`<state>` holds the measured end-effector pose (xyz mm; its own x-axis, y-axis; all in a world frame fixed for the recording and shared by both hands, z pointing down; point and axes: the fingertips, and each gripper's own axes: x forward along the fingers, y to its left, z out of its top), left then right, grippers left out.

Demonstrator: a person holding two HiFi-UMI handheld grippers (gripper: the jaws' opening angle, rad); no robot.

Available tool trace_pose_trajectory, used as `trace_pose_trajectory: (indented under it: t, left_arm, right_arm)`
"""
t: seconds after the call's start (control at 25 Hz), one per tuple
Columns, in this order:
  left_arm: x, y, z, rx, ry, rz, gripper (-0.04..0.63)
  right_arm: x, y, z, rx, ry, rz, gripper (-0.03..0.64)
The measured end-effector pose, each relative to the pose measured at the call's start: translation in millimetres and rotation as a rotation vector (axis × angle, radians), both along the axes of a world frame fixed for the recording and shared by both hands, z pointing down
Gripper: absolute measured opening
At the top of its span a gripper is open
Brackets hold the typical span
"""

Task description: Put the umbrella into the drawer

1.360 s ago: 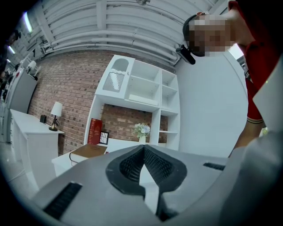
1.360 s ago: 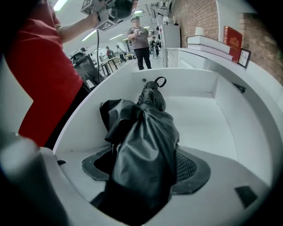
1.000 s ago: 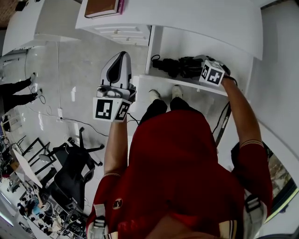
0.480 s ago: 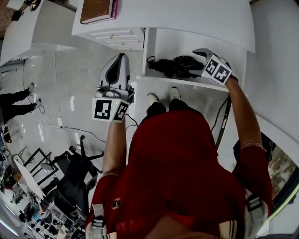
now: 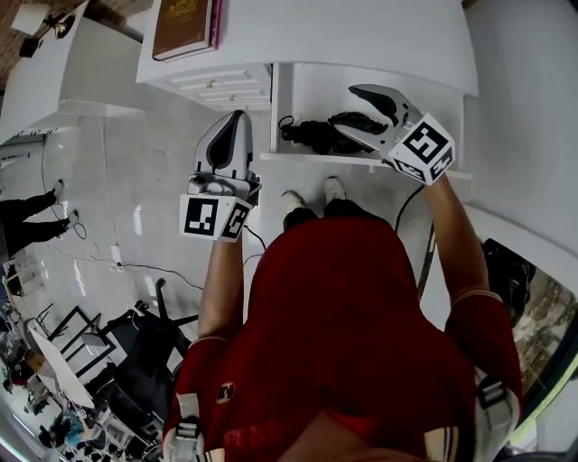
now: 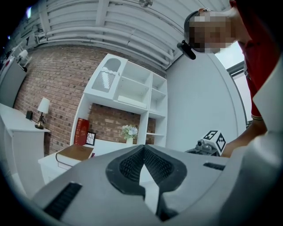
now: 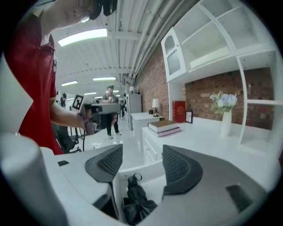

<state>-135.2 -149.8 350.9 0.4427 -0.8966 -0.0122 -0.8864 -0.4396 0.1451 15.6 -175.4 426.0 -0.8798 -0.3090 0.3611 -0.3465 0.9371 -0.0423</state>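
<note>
The black folded umbrella (image 5: pixel 325 133) lies inside the open white drawer (image 5: pixel 361 79). My right gripper (image 5: pixel 366 101) hangs above the drawer's right part, clear of the umbrella. In the right gripper view its jaws (image 7: pixel 139 156) stand apart and are closing, with nothing between the pads. Below them the umbrella (image 7: pixel 135 201) lies in the drawer. My left gripper (image 5: pixel 233 122) is held level over the floor to the left of the drawer. It is shut and empty (image 6: pixel 142 150).
A brown book (image 5: pixel 185 27) lies on the white desk top above a stack of closed drawers (image 5: pixel 226 86). The person's shoes (image 5: pixel 312 191) stand just before the open drawer. A black office chair (image 5: pixel 135 361) and floor cables are at the lower left. A flower vase (image 7: pixel 226 110) stands on the desk.
My right gripper has lifted out of the drawer and away from the umbrella, which stays lying inside. The left gripper has barely shifted.
</note>
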Motion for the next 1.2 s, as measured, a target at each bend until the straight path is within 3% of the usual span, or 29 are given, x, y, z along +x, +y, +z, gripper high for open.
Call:
trace_pose_trajectory:
  t: [0.16,0.4,0.8,1.2]
  left_arm:
    - [6,6,-9,0.013,-0.009,0.023,0.006]
    - [19,15,-25,0.04,-0.021,0.052,0.006]
    - [27,28,-44,0.08,-0.036,0.078,0.006]
    - [29,36,-50,0.092,-0.044,0.079,0.006]
  right_arm:
    - [-14,10,-55,0.058,-0.176,0.043,0.207]
    - [-28,32,-100,0.143,-0.292,0.052,0.122]
    - [-28,46,-124,0.256,-0.367,0.147,0.009]
    - [-30,53,-125,0.286,-0.35,0.172,-0.001]
